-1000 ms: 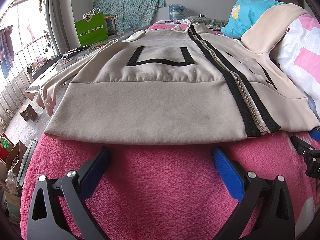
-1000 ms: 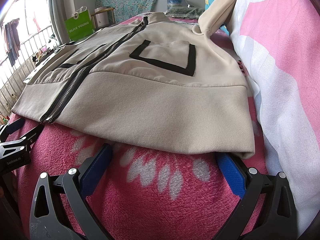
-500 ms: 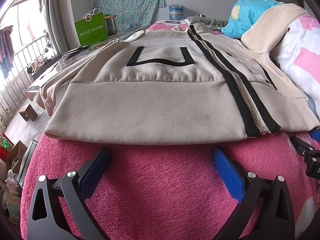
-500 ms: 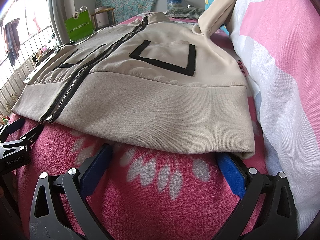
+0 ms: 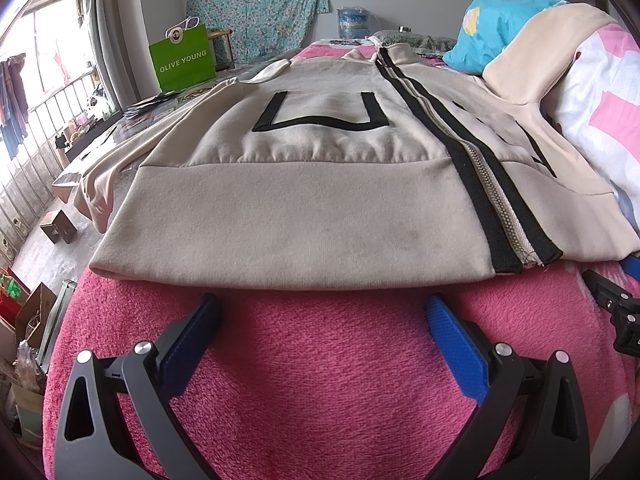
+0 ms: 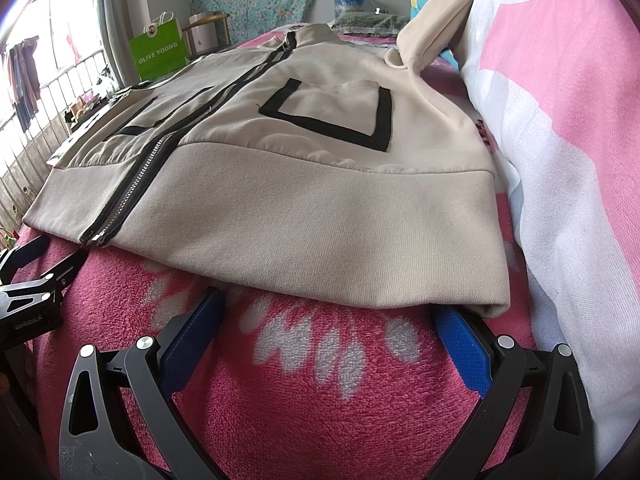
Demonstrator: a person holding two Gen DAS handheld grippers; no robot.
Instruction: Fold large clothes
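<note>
Nothing has shifted since a second ago: both of your tongs sit exactly where they were, low on the pink blanket [image 5: 320, 380] at the foot of the bed, each one wide open and holding nothing. Your left tongs [image 5: 320, 316] face the hem of the beige zip jacket [image 5: 320, 184] on the side that carries the left pocket outline, with the blue fingertips [image 5: 440, 312] just short of the ribbed waistband, not touching it as far as you can see. Your right tongs [image 6: 328, 312] are aimed at the other half of the hem; there the right pad seems tucked just under the corner of the band, though whether it presses the cloth is hard to tell. The jacket lies face up, zipped, spread flat along the bed with its collar at the far end, which is why you are set up at the hem: a matched grip at the two bottom corners would let you lift the lower edge evenly. One sleeve hangs off the bed's left side, and the other drapes up over the pink and white quilt [image 6: 560, 160] on the right. Those sleeves look unfolded, so the task seems barely begun.
</note>
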